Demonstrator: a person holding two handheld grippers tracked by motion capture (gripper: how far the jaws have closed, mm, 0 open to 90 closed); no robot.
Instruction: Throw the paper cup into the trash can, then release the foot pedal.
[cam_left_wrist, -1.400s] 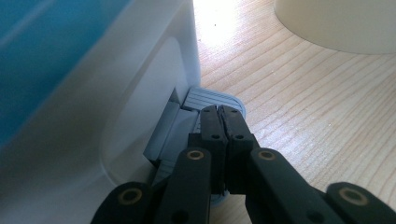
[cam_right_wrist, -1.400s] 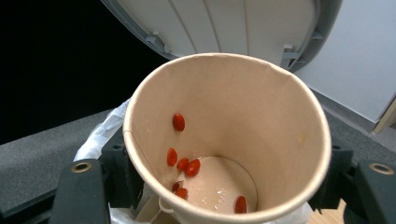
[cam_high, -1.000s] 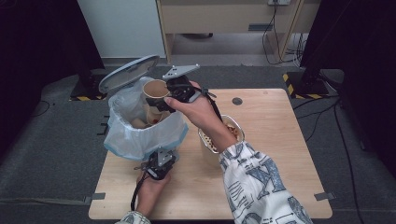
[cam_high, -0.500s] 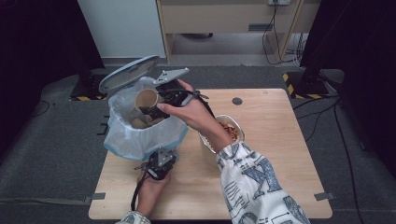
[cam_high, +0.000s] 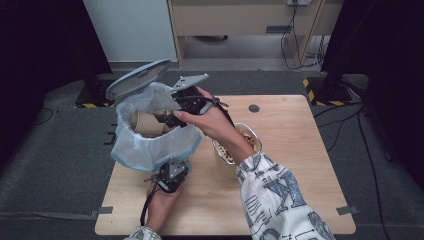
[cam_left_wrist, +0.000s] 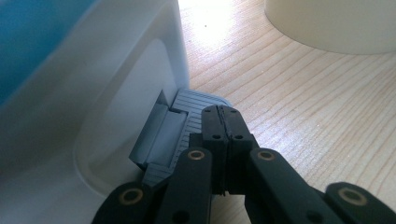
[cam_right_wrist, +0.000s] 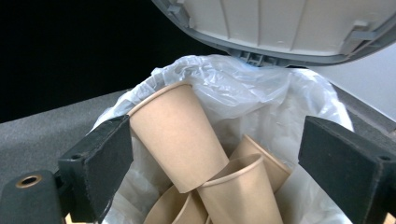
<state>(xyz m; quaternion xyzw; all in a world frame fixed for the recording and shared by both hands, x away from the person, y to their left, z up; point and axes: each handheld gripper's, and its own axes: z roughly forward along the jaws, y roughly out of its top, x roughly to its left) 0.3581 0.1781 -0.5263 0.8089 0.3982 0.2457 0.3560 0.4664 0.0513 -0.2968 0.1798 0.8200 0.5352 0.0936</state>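
One paper cup (cam_right_wrist: 175, 135) just dropped into the pedal bin (cam_high: 150, 145); right tongs (cam_right_wrist: 215, 163) now gape empty. Left tongs (cam_left_wrist: 222, 121), closed, press the pedal (cam_left_wrist: 187, 116). Lid (cam_high: 137, 77) up.

Brown paper cups (cam_right_wrist: 187, 140); white bin liner (cam_right_wrist: 261, 84); patterned sleeve (cam_high: 280, 200).

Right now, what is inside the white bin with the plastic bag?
The white bin holds several brown paper cups, piled tilted against the translucent liner bag. Whatever lies beneath them is covered.

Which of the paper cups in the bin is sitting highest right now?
The cup leaning against the liner, mouth up at the bin's rim beside the right tool's left jaw. The other cups lie lower, under and beside its base.
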